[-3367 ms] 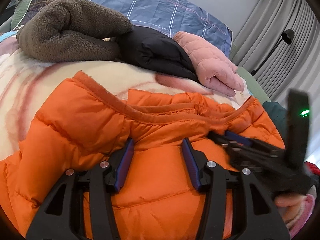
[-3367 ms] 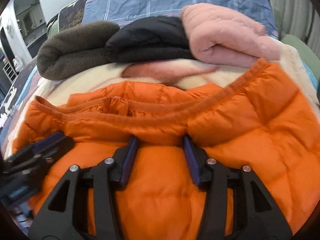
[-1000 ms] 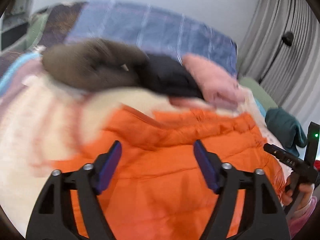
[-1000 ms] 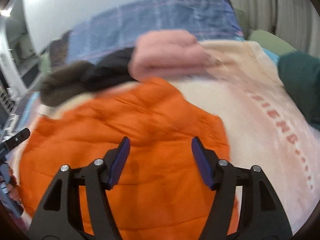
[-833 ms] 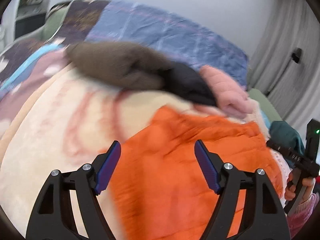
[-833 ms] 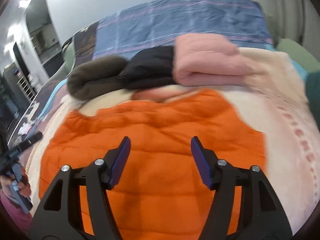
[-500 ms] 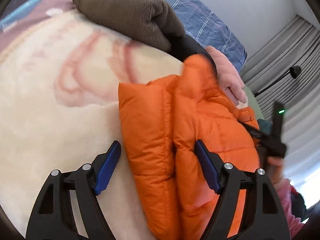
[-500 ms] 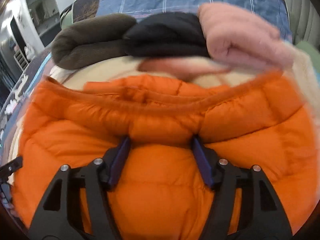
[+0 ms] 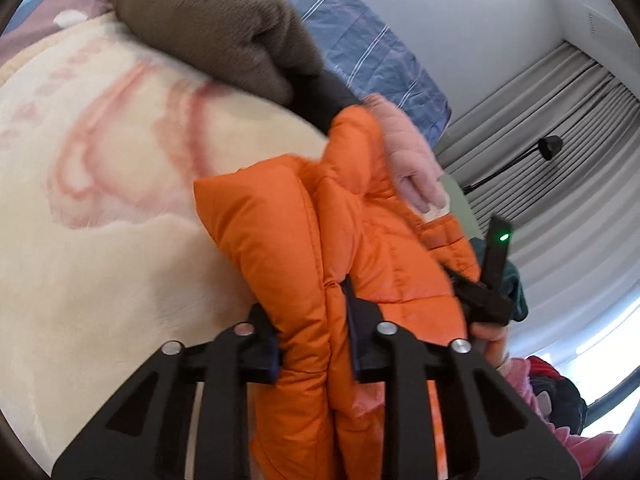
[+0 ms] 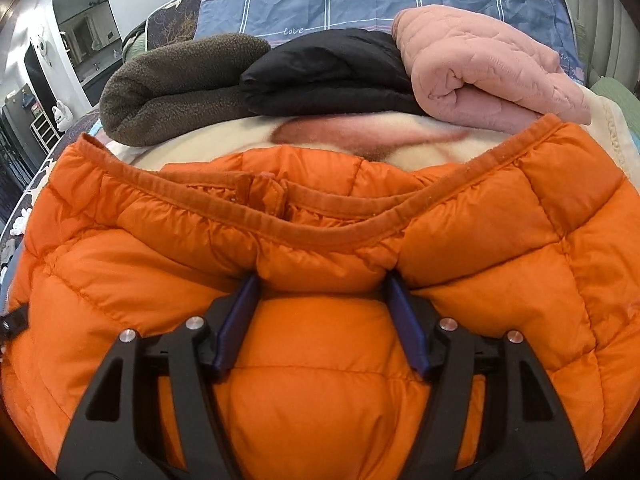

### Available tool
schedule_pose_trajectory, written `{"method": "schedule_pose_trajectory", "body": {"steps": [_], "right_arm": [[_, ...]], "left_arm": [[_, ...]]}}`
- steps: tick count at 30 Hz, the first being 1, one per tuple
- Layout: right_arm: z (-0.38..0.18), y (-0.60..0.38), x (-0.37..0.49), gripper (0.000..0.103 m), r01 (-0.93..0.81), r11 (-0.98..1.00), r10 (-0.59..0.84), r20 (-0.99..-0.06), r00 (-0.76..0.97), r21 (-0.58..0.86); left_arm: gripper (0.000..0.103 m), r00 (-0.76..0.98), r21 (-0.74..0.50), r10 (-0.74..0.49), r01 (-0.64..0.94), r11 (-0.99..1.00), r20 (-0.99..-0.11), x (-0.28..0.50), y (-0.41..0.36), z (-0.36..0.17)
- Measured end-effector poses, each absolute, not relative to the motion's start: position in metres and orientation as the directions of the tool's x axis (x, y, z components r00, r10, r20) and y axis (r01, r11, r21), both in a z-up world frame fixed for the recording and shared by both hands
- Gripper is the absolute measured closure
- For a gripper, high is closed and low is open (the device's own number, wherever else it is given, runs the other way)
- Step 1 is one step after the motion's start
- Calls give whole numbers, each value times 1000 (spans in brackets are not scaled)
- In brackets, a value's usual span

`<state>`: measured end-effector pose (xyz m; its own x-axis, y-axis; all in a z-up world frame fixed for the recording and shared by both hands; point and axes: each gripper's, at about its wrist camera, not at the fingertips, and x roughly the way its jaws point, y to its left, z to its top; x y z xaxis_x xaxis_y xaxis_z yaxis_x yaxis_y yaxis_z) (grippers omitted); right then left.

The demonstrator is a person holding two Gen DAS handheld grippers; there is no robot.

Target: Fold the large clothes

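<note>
The orange puffer jacket (image 10: 320, 248) lies on the cream blanket (image 9: 100, 220) of the bed, in front of three folded garments: brown fleece (image 10: 180, 88), black jacket (image 10: 328, 76) and pink quilted jacket (image 10: 480, 76).

Left tongs (image 9: 312, 320): pressed together on a thick fold at the jacket's side edge, which stands up between the pads.

Right tongs (image 10: 320, 304): pinching a bulge of padding just below the collar (image 10: 280, 216); the fingers sit fairly wide apart because the padding fills the gap.

Risks from this position, as judged:
- The shell fabric looks slick and the fill compressible. A pull may draw the padding out of either grip, most likely on the right, where only a bulge is held.
- Uneven lift between the two sides would skew the fold line.
- A forward sweep could push the jacket into the nearby folded garments and disturb them.
</note>
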<state>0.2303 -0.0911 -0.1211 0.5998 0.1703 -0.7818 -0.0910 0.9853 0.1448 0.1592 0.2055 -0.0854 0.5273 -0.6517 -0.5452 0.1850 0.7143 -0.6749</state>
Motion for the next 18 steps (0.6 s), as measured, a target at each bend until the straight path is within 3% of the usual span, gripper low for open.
{"method": "schedule_pose_trajectory", "body": {"steps": [6, 10, 13, 15, 18], "right_arm": [[-81, -111, 196, 37, -89, 976, 208, -737, 643, 198], [-42, -129, 137, 39, -165, 949, 303, -644, 702, 267], [-65, -124, 126, 48, -197, 923, 380, -705, 599, 329], [-103, -112, 131, 44, -200, 929, 370, -745, 555, 312], [-108, -102, 132, 43, -214, 946, 324, -742, 586, 244]], "left_arm": [[83, 566, -609, -639, 278, 743, -521, 152, 186, -25], [83, 567, -563, -638, 333, 756, -522, 152, 168, 4], [84, 560, -555, -659, 375, 742, -503, 152, 151, 22], [84, 530, -560, -694, 419, 714, -487, 151, 138, 31], [85, 485, -507, -688, 466, 726, -540, 151, 103, 38]]}}
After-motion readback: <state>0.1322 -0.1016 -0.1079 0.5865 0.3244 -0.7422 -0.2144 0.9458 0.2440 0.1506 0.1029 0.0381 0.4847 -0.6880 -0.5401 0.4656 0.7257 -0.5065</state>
